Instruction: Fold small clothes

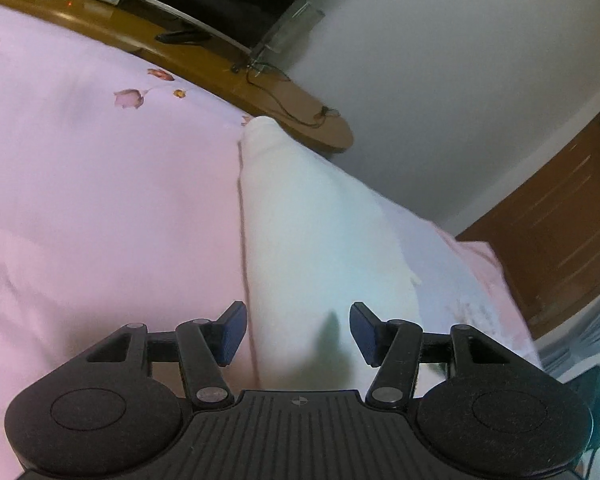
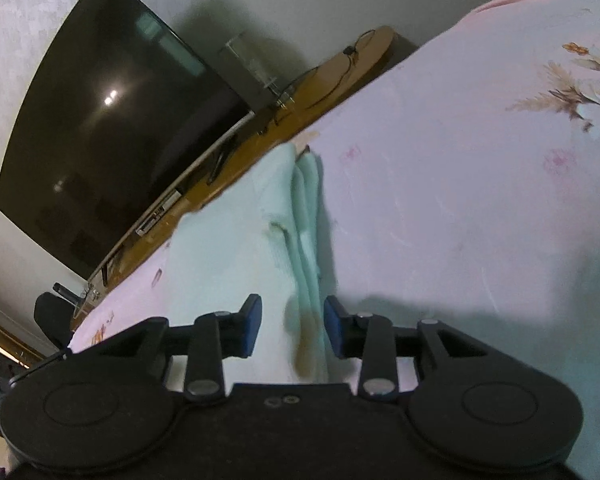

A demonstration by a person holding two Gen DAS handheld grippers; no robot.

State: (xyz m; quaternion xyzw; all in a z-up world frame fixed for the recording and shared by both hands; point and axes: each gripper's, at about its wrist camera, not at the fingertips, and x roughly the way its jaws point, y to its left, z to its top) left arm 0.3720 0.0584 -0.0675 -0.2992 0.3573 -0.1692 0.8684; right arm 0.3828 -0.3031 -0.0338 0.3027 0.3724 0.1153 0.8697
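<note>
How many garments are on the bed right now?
1: a pale mint garment lies folded lengthwise on the pink floral bedspread, running from both tools toward the bed's far edge. Others may be out of view.

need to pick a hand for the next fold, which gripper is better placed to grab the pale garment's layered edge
Right, probably. The right gripper stands open with the pale garment's stacked edge between its pads. The left gripper is open over the flat middle, no edge there.

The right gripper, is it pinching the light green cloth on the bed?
Apart. In the right wrist view the right gripper has its jaws open, with a gap showing beside each blue pad; the cloth lies between them unpinched.
</note>
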